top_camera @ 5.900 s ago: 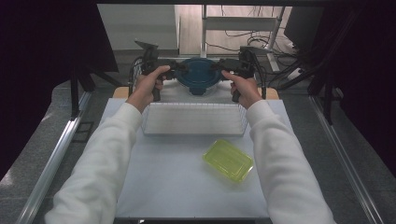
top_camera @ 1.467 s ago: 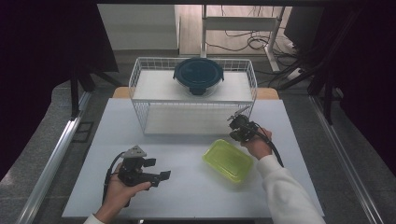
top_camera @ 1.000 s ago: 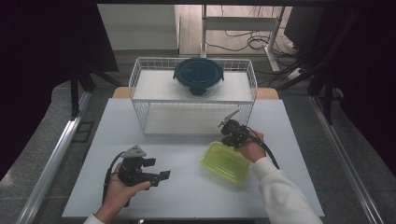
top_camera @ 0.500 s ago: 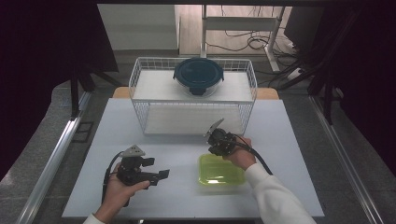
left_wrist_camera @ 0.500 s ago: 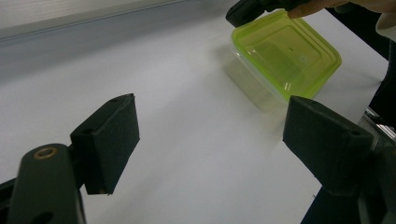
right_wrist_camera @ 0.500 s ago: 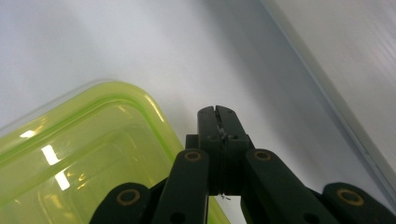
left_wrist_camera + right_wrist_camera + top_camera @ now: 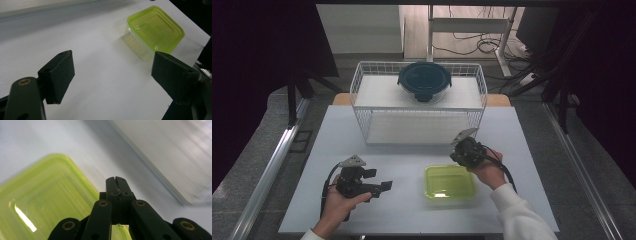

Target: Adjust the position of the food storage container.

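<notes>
Green-lidded box (image 7: 450,183) at lower centre of white surface (image 7: 412,150); right claw (image 7: 460,151) pinched closed at its upper-right corner; left claw (image 7: 379,180) wide, lower left.

— What colour is the box (image 7: 450,182) on the table (image 7: 412,150)?
— Bright yellow-green on top, and see-through underneath. The table is plain white.
— And the basket (image 7: 362,95)?
— White wire, criss-crossed like a grid. The round lid (image 7: 424,80) sitting on it is dark blue-green.
— The left gripper (image 7: 112,75)?
— Black, with a little grey plate on top. The right gripper (image 7: 116,180) is black too, with small gold rings on it.
— The sleeve (image 7: 522,217)?
— White
</notes>
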The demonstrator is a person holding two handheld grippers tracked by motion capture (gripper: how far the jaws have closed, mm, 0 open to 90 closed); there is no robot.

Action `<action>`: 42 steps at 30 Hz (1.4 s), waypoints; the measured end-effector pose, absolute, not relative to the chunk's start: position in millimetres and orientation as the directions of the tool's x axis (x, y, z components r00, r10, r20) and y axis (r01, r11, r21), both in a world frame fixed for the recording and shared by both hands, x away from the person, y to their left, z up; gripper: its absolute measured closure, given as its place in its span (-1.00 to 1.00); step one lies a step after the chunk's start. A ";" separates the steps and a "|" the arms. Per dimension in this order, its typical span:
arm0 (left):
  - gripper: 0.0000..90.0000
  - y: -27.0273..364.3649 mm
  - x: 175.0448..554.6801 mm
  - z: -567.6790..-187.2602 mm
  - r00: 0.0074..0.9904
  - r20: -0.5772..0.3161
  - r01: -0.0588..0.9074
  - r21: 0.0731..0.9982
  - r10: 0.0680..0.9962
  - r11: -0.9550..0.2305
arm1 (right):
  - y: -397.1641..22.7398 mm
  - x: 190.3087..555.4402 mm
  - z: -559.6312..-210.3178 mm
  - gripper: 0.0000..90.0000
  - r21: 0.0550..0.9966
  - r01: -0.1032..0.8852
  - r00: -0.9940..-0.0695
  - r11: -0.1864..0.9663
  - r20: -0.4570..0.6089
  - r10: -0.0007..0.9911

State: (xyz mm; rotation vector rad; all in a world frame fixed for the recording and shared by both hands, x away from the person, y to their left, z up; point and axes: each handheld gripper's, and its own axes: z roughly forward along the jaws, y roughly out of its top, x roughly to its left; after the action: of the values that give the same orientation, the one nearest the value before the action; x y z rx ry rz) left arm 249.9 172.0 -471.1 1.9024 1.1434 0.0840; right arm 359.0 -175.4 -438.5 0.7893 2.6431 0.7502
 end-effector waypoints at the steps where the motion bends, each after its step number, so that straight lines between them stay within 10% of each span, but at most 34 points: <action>1: -0.59 172.0 249.9 -471.1 0.572 -0.357 0.678 0.713 0.738 -0.180 | -182.3 355.7 -435.7 0.97 0.562 0.435 -0.802 0.704 -0.114 0.586; 17: -0.59 168.6 251.6 -474.3 0.573 -0.345 0.682 0.704 0.743 -0.199 | -257.1 303.4 -454.9 0.97 0.538 0.563 -0.699 0.628 -0.095 0.709; 42: -0.58 172.1 250.5 -474.7 0.570 -0.359 0.686 0.703 0.739 -0.187 | -240.0 304.7 -470.9 0.97 0.486 0.582 -0.714 0.652 -0.078 0.696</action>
State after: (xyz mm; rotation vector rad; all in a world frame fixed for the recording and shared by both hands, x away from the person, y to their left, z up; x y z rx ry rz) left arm 250.5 172.1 -474.7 1.9135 1.1497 0.0752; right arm 304.7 -240.0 -470.9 1.0317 2.6141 0.6358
